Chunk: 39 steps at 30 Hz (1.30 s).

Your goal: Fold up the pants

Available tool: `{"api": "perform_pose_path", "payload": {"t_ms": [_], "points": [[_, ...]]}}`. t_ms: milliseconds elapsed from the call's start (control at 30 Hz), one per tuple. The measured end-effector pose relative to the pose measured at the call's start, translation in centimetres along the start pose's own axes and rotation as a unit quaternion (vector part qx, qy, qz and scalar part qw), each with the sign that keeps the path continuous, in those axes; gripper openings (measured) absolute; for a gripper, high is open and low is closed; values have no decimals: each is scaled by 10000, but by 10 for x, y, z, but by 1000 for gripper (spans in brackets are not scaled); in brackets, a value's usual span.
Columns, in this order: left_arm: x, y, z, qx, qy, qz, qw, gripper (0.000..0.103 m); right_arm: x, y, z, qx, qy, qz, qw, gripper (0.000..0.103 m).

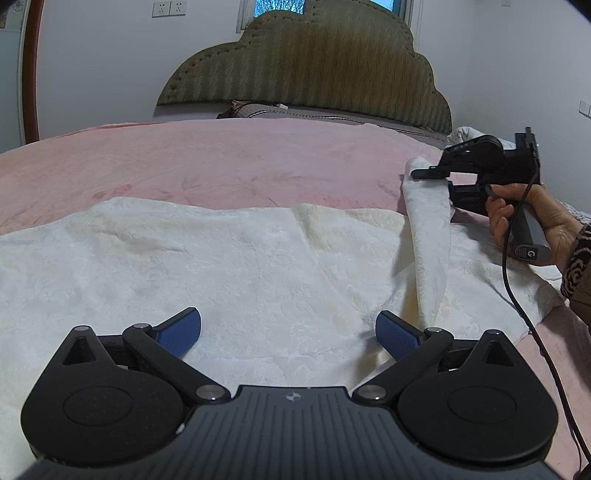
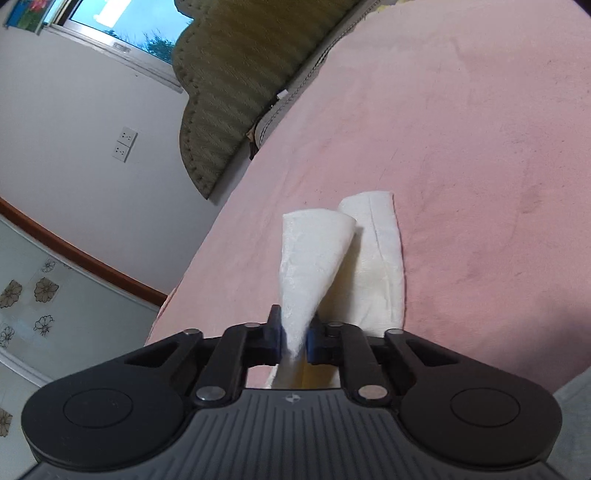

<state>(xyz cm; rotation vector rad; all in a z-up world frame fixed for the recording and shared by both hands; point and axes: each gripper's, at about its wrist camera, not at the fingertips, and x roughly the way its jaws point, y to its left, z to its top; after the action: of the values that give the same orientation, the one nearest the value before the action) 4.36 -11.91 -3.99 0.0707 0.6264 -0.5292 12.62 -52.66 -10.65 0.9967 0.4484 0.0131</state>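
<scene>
White textured pants [image 1: 229,258] lie spread across the pink bedspread [image 1: 207,158]. My left gripper [image 1: 288,332] hovers just above the cloth with its blue pads wide apart, open and holding nothing. At the right, a hand holds my right gripper [image 1: 424,176], which has lifted an end of the pants off the bed. In the right wrist view the right gripper [image 2: 294,338] is shut on a pinched fold of the pants [image 2: 314,254]. A second strip of the white cloth [image 2: 384,266] lies flat beside it.
A padded olive headboard [image 1: 306,70] stands at the far end of the bed, with a grey pillow [image 1: 295,112] below it. A black cable [image 1: 517,291] trails from the right gripper's handle. White walls and a window [image 2: 122,22] lie beyond the bed.
</scene>
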Motion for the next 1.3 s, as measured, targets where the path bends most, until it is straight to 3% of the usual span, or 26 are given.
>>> {"api": "perform_pose_path", "payload": {"t_ms": [167,300,467,533,600,667,867,1000,1067,1167,1300], "points": [[-6,-1,1,-8,-68,27,10000,101,-45,8,-1,-251,-443,48,9987,8],[-18,-18,6,199,-164,-248,9994,101,-89,15,0,-425,-743,104,9963,8],[-25,-54,14,1071,-362,-219,9934,100,-132,20,-4,-425,-990,184,9940,8],[-30,-69,12,1447,-409,-385,9879,101,-143,23,-6,-431,-1082,224,9929,8],[-35,-84,8,1761,-477,-671,9809,102,-156,22,-7,-438,-1175,246,9918,8],[-38,-100,2,2137,-656,-687,9723,102,-165,23,-8,-464,-1200,284,9913,8],[-12,-142,-10,3218,-1141,324,9393,100,-185,14,-14,-248,-1272,439,9906,8],[4,-160,-21,3839,-1298,596,9123,100,-200,9,-15,-7,-1375,689,9881,8],[11,-168,-27,4053,-1285,606,9031,100,-206,6,-16,137,-1424,843,9861,8],[22,-171,-28,4011,-1108,439,9082,87,-215,3,-18,119,-1479,908,9848,8],[33,-157,-15,3486,-740,61,9343,48,-212,-7,-18,156,-1393,734,9874,8]]}}
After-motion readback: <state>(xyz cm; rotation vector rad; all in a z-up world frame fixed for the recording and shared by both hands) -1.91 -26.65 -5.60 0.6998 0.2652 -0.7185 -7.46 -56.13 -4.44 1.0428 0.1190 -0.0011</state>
